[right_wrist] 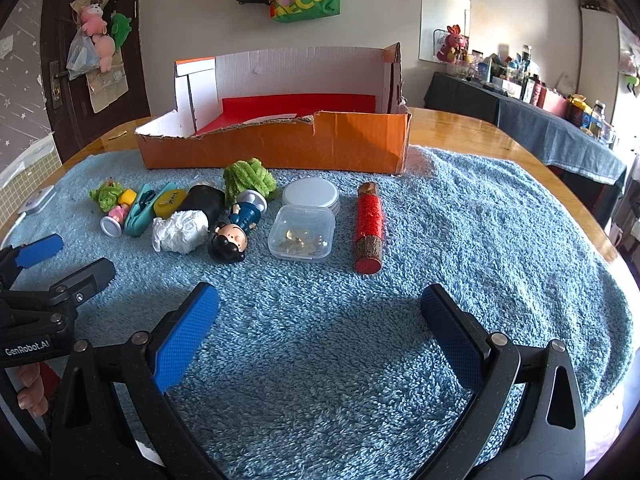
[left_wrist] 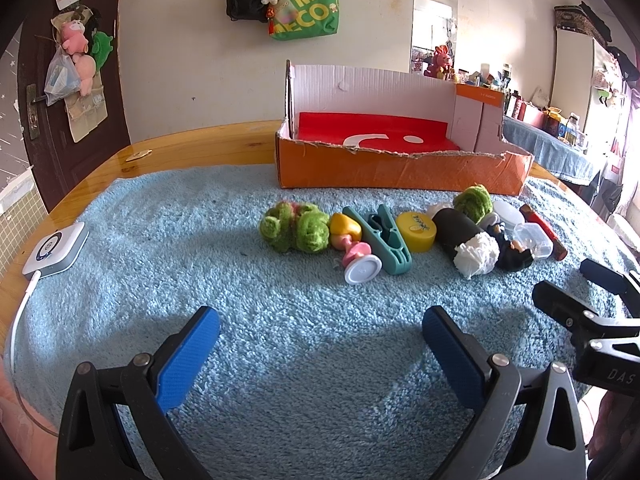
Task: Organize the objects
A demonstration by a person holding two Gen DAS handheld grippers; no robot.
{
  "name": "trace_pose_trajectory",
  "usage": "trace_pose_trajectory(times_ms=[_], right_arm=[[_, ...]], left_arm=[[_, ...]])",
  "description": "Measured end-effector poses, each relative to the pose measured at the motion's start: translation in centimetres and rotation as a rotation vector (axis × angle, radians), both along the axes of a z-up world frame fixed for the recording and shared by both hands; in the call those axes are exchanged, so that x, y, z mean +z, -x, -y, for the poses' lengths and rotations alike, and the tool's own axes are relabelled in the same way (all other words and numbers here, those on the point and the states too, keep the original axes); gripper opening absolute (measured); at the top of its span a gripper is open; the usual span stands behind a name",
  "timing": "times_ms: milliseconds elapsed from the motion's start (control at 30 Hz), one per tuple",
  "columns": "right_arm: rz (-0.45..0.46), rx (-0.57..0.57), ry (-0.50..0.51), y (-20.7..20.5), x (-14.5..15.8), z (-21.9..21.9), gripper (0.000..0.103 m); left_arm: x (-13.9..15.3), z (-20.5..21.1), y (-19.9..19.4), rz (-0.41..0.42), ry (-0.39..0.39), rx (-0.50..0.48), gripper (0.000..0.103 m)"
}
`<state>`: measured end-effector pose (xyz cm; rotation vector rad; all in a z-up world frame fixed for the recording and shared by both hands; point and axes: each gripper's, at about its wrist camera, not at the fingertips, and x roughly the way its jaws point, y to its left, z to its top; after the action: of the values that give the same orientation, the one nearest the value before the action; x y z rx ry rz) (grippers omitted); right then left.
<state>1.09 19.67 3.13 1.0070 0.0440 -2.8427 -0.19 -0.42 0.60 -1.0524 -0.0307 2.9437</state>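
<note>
A row of small objects lies on the blue towel (left_wrist: 200, 216) before an orange cardboard box (left_wrist: 400, 172) with a red floor. In the left wrist view: green fuzzy toy (left_wrist: 294, 227), pink and yellow toy (left_wrist: 352, 246), teal clip (left_wrist: 380, 238), yellow tin (left_wrist: 417, 231), black roll with white paper (left_wrist: 466, 240). In the right wrist view: doll figure (right_wrist: 236, 232), clear plastic case (right_wrist: 302, 232), white round lid (right_wrist: 311, 194), red wooden stick (right_wrist: 369, 226), the box (right_wrist: 276, 144). My left gripper (left_wrist: 320, 354) and right gripper (right_wrist: 320, 350) are open, empty, short of the row.
A white device with a cable (left_wrist: 56, 248) lies at the towel's left edge. The wooden table (right_wrist: 500, 136) extends past the towel. A cluttered side table (right_wrist: 560, 120) stands at the right. Bags (left_wrist: 304, 4) hang on the wall behind.
</note>
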Motion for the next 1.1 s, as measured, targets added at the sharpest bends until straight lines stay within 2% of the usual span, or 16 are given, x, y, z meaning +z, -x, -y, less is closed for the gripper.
trace_pose_trajectory(times_ms=[100,300,500,600,833,1100], right_arm=[[0.006,0.004,0.031,0.3,0.5,-0.2,0.103],[-0.018,-0.016,0.007,0.9,1.7,-0.7,0.103],[-0.014,-0.032,0.024,2.6,2.7,-1.5,0.103],[-0.008,-0.041,0.014,3.5,3.1,-1.8,0.103],[0.072,-0.043,0.04,5.7,2.7,-3.0,0.103],[0.131,-0.098,0.056,7.2,2.0,-4.5,0.103]], left_arm=[[0.5,0.3,0.4,0.006,-0.02,-0.006,0.103],[1.5,1.1,1.3,0.002,-0.043,-0.01,0.103],[3.0,3.3,3.1,0.012,-0.072,-0.01,0.103],[3.5,4.3,3.8,0.019,-0.061,-0.023,0.103],[3.4,5.3,5.8,0.091,0.008,-0.167,0.103],[2.4,5.5,7.3,0.138,0.035,-0.205,0.103]])
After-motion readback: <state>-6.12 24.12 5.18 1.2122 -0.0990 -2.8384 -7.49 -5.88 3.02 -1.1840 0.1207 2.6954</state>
